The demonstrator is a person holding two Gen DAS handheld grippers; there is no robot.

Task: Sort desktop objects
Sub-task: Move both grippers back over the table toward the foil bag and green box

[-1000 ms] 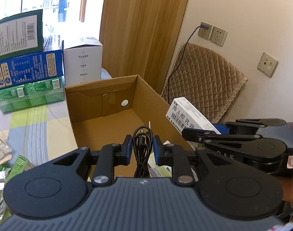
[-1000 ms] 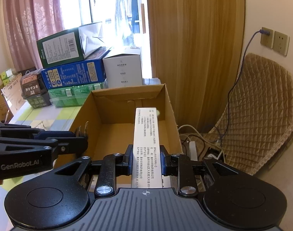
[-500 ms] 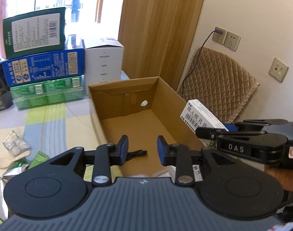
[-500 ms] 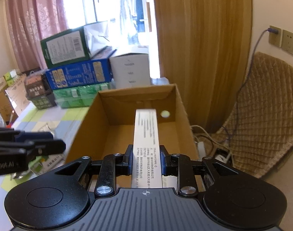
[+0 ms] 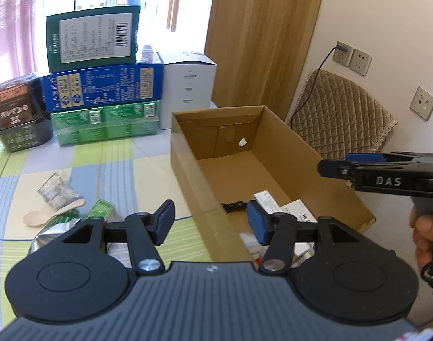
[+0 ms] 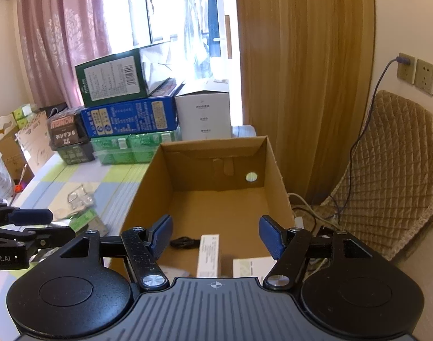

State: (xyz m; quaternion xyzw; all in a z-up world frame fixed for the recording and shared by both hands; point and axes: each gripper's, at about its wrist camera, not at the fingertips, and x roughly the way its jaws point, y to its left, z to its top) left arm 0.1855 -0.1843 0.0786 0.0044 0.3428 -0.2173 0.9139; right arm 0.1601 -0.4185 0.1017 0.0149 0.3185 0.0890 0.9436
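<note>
An open cardboard box (image 5: 276,130) (image 6: 148,182) stands on the checked tablecloth. Inside it lie a black coiled cable (image 5: 232,207) (image 6: 184,241) and white medicine boxes (image 5: 269,200) (image 6: 208,251). My left gripper (image 5: 210,223) is open and empty above the box's near left wall. My right gripper (image 6: 215,237) is open and empty above the box's near end; it also shows in the left wrist view (image 5: 387,167). On the cloth left of the box lie a wooden spoon (image 5: 50,214), foil pill packs (image 5: 57,191) and a green packet (image 5: 99,210).
Stacked green and blue cartons (image 5: 102,85) and a white carton (image 5: 189,85) stand behind the box. A dark package (image 5: 14,108) sits far left. A quilted chair (image 6: 387,170) and wall sockets (image 6: 415,74) are on the right.
My left gripper opened and dropped the black cable into the box, then pulled back left. My right gripper opened and released the white medicine box into the cardboard box.
</note>
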